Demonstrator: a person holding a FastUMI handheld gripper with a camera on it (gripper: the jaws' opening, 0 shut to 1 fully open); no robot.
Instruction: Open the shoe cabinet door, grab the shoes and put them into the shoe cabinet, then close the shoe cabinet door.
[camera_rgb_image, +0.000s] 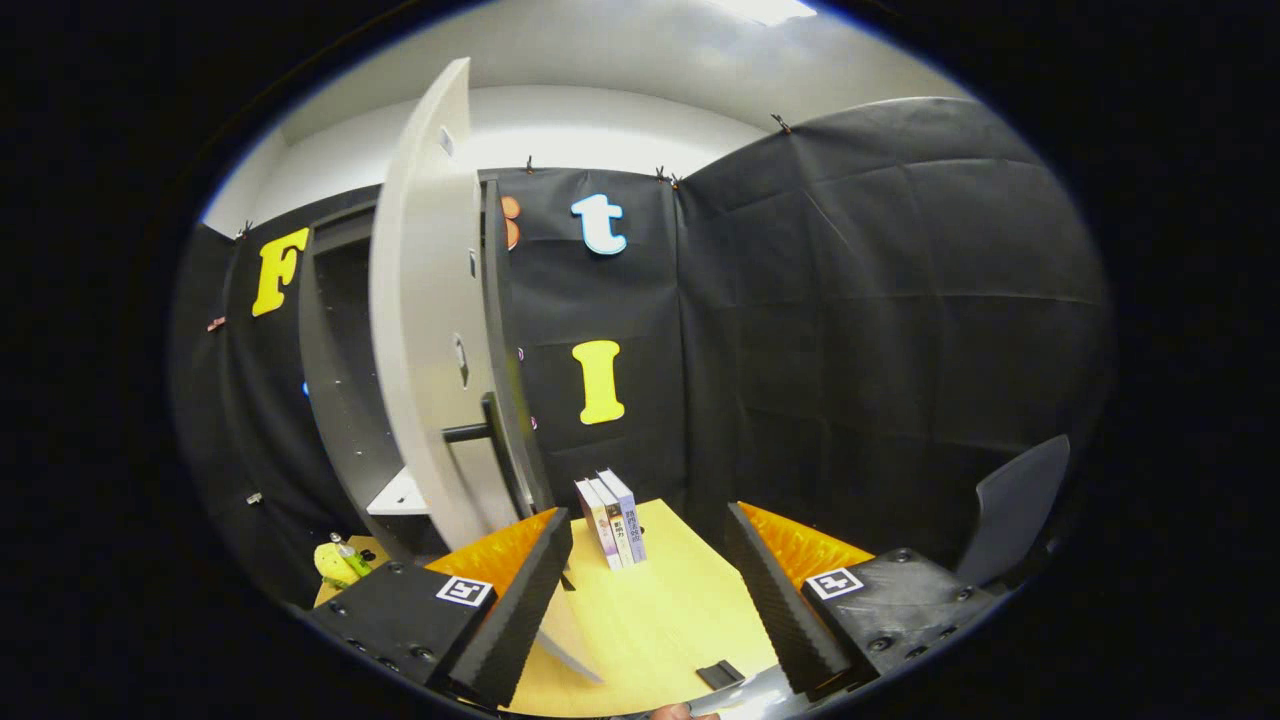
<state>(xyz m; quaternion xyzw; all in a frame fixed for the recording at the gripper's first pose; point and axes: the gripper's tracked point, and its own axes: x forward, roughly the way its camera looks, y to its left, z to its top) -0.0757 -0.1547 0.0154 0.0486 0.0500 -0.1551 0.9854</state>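
1. My gripper (648, 600) sits at the bottom centre of the frame, fingers spread wide with nothing between them.
2. Each finger block carries a square black-and-white marker (465, 590); no words on it.
3. The cabinet (335, 400) stands at left, its door (430, 320) swung open, edge toward me, with a dark bar handle (470, 433).
4. Three books (612, 520) stand upright on the table (660, 610) beyond my fingers; their spine print is too small to read.
5. A yellow object (338, 563) lies at lower left.
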